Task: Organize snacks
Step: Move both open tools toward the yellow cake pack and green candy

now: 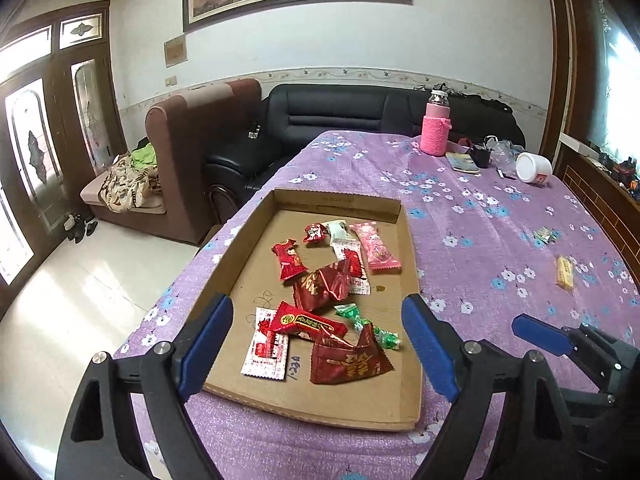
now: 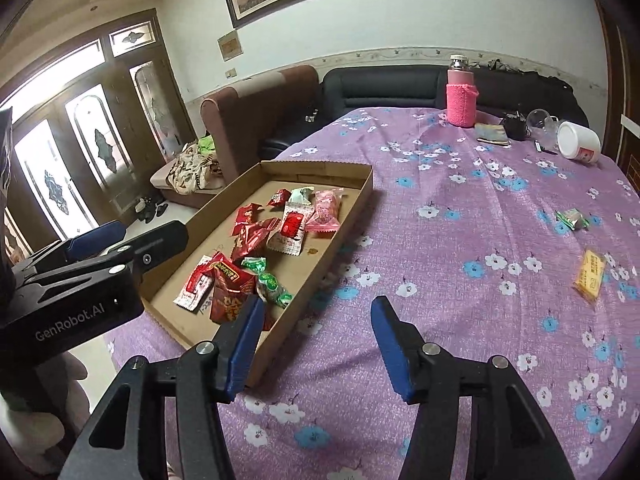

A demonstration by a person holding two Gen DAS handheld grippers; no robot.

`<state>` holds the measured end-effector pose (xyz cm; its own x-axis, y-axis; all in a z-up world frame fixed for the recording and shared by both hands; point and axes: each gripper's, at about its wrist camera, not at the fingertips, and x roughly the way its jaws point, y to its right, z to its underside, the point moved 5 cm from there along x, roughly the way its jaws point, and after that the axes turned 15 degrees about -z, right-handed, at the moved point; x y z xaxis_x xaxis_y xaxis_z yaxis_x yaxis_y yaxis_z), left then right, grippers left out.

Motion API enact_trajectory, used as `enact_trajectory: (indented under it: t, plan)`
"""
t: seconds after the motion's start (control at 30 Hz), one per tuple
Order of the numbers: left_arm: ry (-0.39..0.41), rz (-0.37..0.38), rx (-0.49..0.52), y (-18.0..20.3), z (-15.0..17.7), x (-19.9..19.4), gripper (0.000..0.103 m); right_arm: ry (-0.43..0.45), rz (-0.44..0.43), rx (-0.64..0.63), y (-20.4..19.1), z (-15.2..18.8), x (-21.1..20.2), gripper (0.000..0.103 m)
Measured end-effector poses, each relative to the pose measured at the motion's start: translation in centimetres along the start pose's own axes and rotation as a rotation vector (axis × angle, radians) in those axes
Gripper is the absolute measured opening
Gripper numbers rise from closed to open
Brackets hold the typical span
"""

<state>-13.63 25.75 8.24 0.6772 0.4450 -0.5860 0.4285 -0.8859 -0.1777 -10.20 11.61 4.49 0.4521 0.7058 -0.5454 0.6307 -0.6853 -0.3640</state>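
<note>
Two hand-held grippers hover spread and empty over a snack tray on a flowered surface.

The left hand-held gripper (image 1: 316, 344) has its blue fingers (image 1: 206, 344) wide apart with nothing pinched between them; the cardboard tray (image 1: 394, 216) lies just ahead of and below it, holding a scatter of red, pink, white and green snack packets (image 1: 328, 284). The right hand-held gripper (image 2: 316, 344) stands to the tray's right, jaws also parted and empty, over the purple cloth of the surface (image 2: 460, 184). Well ahead and to the right of that gripper, a yellow snack (image 2: 590, 274) and a green snack (image 2: 574, 219) lie loose on the cloth, outside the tray. Far beyond both grippers stand a pink bottle (image 2: 462, 92) and a tipped white jar (image 2: 580, 142).
</note>
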Motion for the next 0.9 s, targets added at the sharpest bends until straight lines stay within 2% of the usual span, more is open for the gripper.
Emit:
enact_trajectory:
  t: [0.9]
  plan:
    - [-0.014,0.052,0.030,1.3,1.0,-1.1,0.086,0.004,0.010,0.041,0.5,1.0,-1.1,0.061]
